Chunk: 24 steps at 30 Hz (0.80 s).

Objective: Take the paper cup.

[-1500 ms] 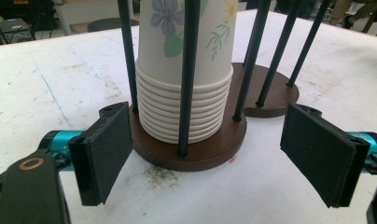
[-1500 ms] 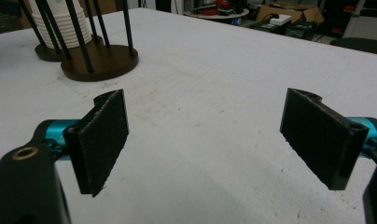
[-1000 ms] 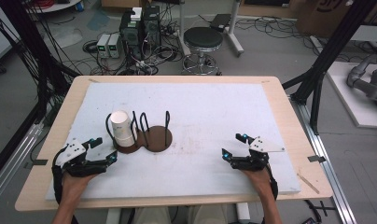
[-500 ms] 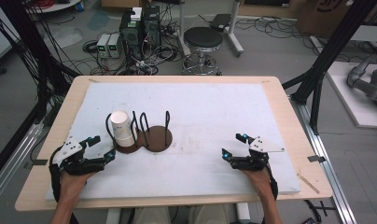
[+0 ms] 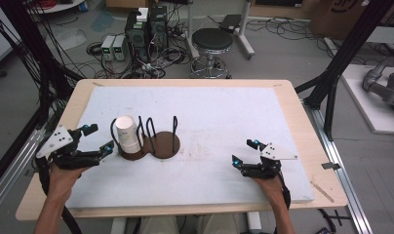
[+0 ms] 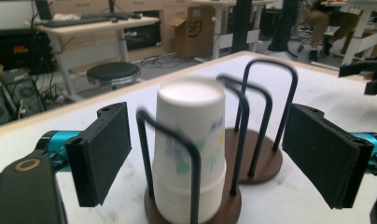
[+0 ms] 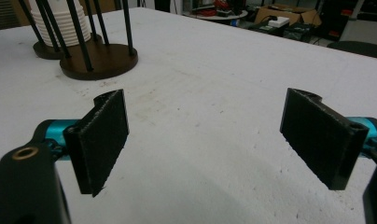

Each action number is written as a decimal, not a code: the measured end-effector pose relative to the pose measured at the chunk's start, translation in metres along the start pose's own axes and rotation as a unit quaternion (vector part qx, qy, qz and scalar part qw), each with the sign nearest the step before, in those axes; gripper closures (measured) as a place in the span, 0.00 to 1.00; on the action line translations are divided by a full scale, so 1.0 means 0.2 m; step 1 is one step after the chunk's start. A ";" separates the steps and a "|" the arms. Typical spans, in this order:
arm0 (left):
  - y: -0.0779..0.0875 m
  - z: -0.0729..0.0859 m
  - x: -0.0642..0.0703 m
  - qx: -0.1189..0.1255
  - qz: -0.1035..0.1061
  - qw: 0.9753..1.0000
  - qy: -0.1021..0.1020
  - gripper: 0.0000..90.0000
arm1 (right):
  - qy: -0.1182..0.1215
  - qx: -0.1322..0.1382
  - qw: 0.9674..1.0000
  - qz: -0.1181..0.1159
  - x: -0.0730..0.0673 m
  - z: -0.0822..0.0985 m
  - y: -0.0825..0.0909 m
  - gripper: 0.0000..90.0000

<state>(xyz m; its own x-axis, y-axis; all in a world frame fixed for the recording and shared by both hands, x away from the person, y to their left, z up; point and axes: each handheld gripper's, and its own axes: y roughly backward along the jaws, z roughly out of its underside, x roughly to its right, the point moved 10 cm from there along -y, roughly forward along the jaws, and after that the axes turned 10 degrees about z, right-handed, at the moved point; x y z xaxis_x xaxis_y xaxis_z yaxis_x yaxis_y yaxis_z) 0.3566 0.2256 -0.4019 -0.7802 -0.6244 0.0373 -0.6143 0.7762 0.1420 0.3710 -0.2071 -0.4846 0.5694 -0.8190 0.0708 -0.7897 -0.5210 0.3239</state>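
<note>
A stack of white paper cups (image 5: 127,134) stands upside down in a dark wire holder (image 5: 158,144) with two round brown bases, left of the table's middle. My left gripper (image 5: 100,137) hovers open just left of the stack, pointing at it. In the left gripper view the cups (image 6: 191,140) stand beyond the wide-apart pads (image 6: 100,154), untouched. My right gripper (image 5: 243,152) rests open near the front right of the white mat (image 5: 224,117), nothing between its jaws. In the right gripper view the holder (image 7: 98,58) and cups (image 7: 60,23) sit far off at upper left.
The white mat covers most of a wooden table (image 5: 302,126). Behind the table stand a black stool (image 5: 212,41), computer boxes (image 5: 146,24) and cables on the floor. Black frame posts (image 5: 346,53) rise at both sides.
My left gripper has lifted off the table and now hangs higher beside the cup stack. The right gripper has not moved.
</note>
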 end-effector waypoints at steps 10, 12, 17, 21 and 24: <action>-0.03 -0.21 -0.03 0.002 0.027 0.999 -0.029 0.17 | -0.002 -0.002 1.000 -0.002 0.00 0.00 0.00 0.17; -0.04 -0.22 -0.03 0.000 0.032 0.999 -0.032 0.17 | -0.002 -0.002 1.000 -0.003 0.00 0.00 0.00 0.17; -0.05 -0.25 -0.05 -0.013 0.055 0.998 -0.036 0.17 | -0.001 -0.001 1.000 -0.002 0.00 0.00 0.00 0.17; -0.09 -0.26 -0.07 -0.046 0.077 0.995 -0.043 0.17 | 0.000 0.001 1.000 -0.001 0.00 0.00 0.00 0.17; -0.12 -0.25 -0.08 -0.071 0.095 0.992 -0.048 0.17 | 0.000 0.002 1.000 -0.002 0.00 0.00 0.00 0.17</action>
<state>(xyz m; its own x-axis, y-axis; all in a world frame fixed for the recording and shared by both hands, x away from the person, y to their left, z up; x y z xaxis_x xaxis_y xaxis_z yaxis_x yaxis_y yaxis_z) 0.3892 0.2127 -0.3561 -0.8919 -0.4520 -0.0164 -0.4381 0.8543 0.2796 0.3715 -0.2074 -0.4843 0.5717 -0.8176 0.0693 -0.7888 -0.5244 0.3207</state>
